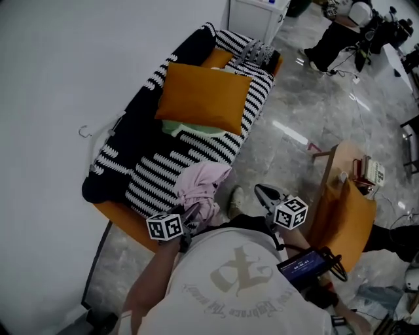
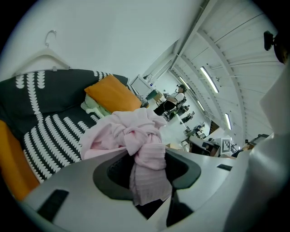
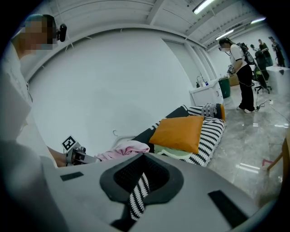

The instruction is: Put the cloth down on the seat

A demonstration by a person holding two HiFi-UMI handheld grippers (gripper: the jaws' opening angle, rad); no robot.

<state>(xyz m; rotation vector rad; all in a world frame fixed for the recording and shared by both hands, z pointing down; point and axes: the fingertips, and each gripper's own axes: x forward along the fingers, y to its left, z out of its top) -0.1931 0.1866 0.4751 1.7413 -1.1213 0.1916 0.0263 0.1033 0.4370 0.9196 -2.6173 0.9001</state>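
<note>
A crumpled pink cloth (image 1: 201,186) hangs at the near end of the sofa seat (image 1: 157,173), which is covered by a black-and-white striped blanket. My left gripper (image 1: 192,212) is shut on a fold of it. In the left gripper view the pink cloth (image 2: 136,131) bunches out ahead of the left gripper (image 2: 147,170), above the striped seat (image 2: 50,136). My right gripper (image 1: 265,194) hovers over the floor to the right of the sofa corner. The right gripper (image 3: 139,190) holds nothing; its jaws stand a narrow gap apart and striped blanket shows through.
An orange cushion (image 1: 203,95) lies on the middle of the sofa, with a pale green cloth (image 1: 190,129) under its near edge. A white hanger (image 1: 88,134) rests by the wall. An orange-draped wooden chair (image 1: 344,209) stands at the right. A white cabinet (image 1: 258,13) is beyond the sofa.
</note>
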